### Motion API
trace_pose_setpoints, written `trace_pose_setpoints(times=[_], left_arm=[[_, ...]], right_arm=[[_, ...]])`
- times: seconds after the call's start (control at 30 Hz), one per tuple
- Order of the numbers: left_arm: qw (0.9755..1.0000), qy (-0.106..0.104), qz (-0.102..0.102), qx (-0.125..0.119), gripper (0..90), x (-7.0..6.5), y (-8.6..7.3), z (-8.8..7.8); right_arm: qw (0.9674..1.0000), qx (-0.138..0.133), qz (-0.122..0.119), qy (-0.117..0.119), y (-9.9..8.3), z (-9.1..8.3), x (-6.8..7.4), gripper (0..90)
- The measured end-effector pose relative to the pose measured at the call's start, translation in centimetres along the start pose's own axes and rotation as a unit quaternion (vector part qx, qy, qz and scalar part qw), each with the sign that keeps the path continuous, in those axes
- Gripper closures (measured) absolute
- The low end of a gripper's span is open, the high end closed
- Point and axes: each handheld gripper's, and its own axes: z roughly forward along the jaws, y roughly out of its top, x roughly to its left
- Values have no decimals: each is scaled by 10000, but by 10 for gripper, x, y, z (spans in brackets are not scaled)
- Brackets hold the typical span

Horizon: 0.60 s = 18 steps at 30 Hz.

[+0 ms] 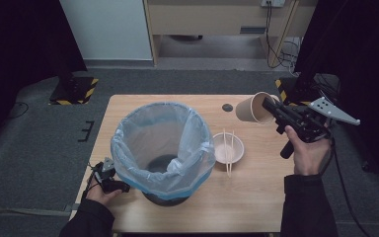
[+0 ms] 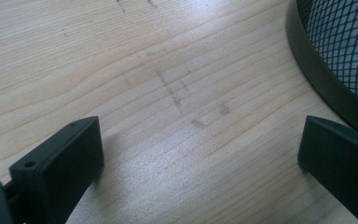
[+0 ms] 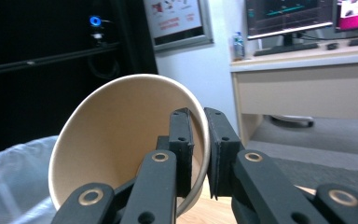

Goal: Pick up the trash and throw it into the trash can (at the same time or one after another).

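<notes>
A brown paper cup (image 1: pixel 250 108) hangs tilted above the table's far right, mouth toward the person. My right gripper (image 1: pixel 271 106) is shut on its rim, one jaw inside and one outside; in the right gripper view the cup (image 3: pixel 116 135) is pinched by its wall between the jaws of that gripper (image 3: pixel 200 154). A black mesh bin (image 1: pixel 163 148) lined with a pale blue bag stands mid-table. My left gripper (image 1: pixel 109 170) rests on the table at the bin's left foot, and in its own view the left gripper (image 2: pixel 200 154) stands open over bare wood beside the bin's base (image 2: pixel 326 88).
A small white bowl (image 1: pixel 228 148) with a pair of chopsticks (image 1: pixel 228 150) across it sits right of the bin. A dark round mark (image 1: pixel 227 107) lies on the wooden table (image 1: pixel 256 197) near the far edge. Floor and black curtains surround the table.
</notes>
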Motion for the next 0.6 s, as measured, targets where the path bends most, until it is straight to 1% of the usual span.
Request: trace_pose_setpoints(times=[0.07, 0.17, 0.33, 0.43, 0.47, 0.6], left_arm=[[10000, 1, 0, 0, 0, 0, 0, 0], [10000, 0, 0, 0, 0, 0, 0, 0], [10000, 1, 0, 0, 0, 0, 0, 0], [10000, 0, 0, 0, 0, 0, 0, 0], [10000, 1, 0, 1, 0, 0, 0, 0], [10000, 1, -2, 1, 0, 0, 0, 0]], right_arm=[[10000, -23, -6, 90, 3, 1, 5, 826], [9996, -95, -48, 277, 9, 3, 16, 826], [9979, -225, -89, 603, 21, 6, 36, 826], [9968, -241, -153, 742, 26, 10, 46, 826], [9961, -241, -181, 824, 29, 13, 52, 826], [9945, -230, -255, 993, 33, 19, 66, 825]])
